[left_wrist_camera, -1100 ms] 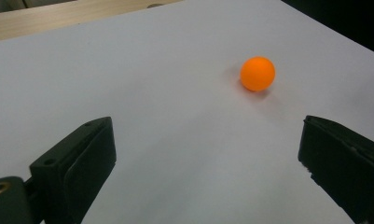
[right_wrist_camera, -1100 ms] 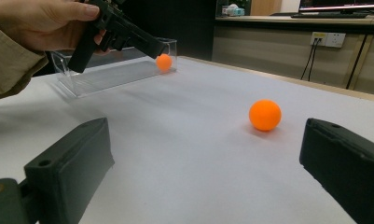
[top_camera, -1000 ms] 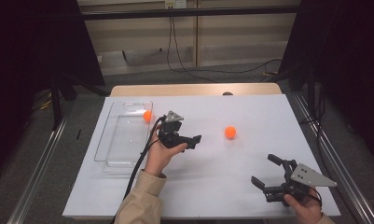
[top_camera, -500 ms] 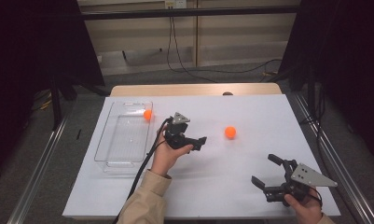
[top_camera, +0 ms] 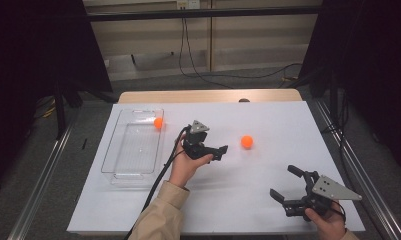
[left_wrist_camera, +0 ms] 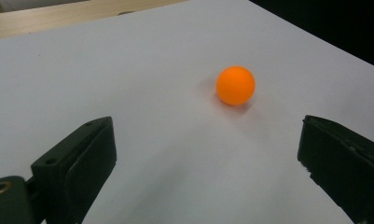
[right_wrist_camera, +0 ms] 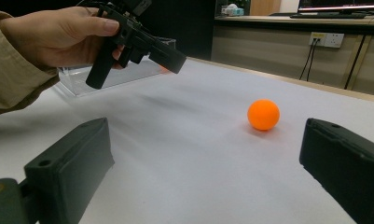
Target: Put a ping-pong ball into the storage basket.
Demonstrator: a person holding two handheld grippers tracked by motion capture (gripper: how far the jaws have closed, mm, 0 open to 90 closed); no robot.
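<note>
Left tongs (top_camera: 222,150): held above the bench centre, jaws spread wide and empty, pointing towards the orange ball (top_camera: 246,142).
Orange ball: resting on the white bench (top_camera: 268,120), right of centre, near the left tongs but clear of both jaws; in the left gripper view it lies ahead of the jaw tips, untouched.
Right tongs (top_camera: 288,185): low at the near right corner of the bench, jaws spread, nothing between them, well apart from the ball.
Clear tray (top_camera: 133,147): on the left part of the bench, holding a second orange ball (top_camera: 158,122) at its far right corner.
Left hand (top_camera: 184,165): wrapped around the grip, beige sleeve behind it.
</note>
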